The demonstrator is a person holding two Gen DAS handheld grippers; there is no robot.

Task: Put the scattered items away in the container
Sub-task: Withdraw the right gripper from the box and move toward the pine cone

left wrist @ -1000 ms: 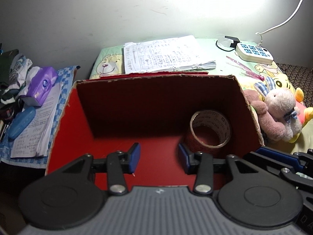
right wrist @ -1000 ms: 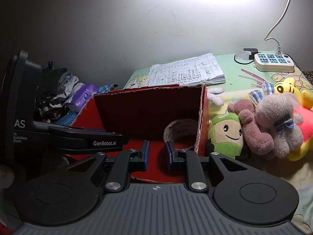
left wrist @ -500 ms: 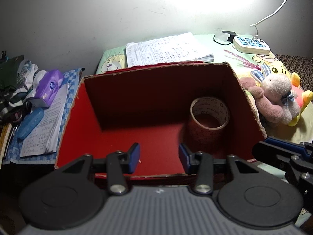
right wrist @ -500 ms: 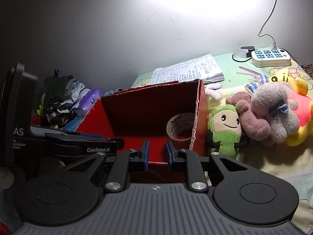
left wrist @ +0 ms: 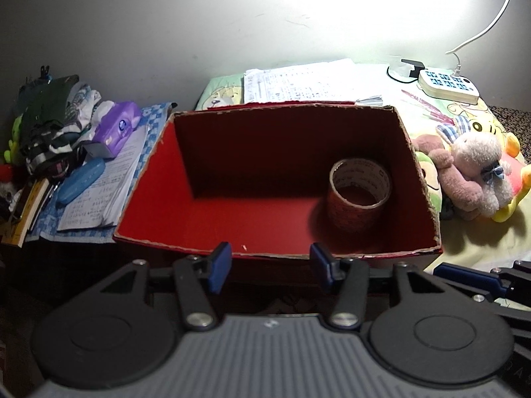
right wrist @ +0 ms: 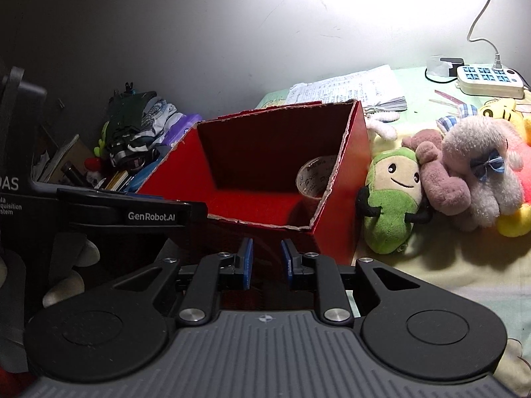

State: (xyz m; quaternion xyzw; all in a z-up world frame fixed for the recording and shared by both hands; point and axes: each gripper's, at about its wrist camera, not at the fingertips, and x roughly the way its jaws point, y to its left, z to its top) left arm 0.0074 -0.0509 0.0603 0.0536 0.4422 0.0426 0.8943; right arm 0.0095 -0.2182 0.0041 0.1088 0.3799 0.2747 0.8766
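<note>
Left gripper (left wrist: 269, 267): fingers apart, empty.
Right gripper (right wrist: 266, 263): fingers narrowly apart, empty.
Tape roll (left wrist: 359, 194): red box's (left wrist: 142, 195) right corner.

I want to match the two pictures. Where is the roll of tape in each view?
Left wrist: the roll of tape stands in the right rear corner of the red box.
Right wrist: half hidden behind the box's right wall, right of centre.
Shared landmark: white power strip, top right.
</note>
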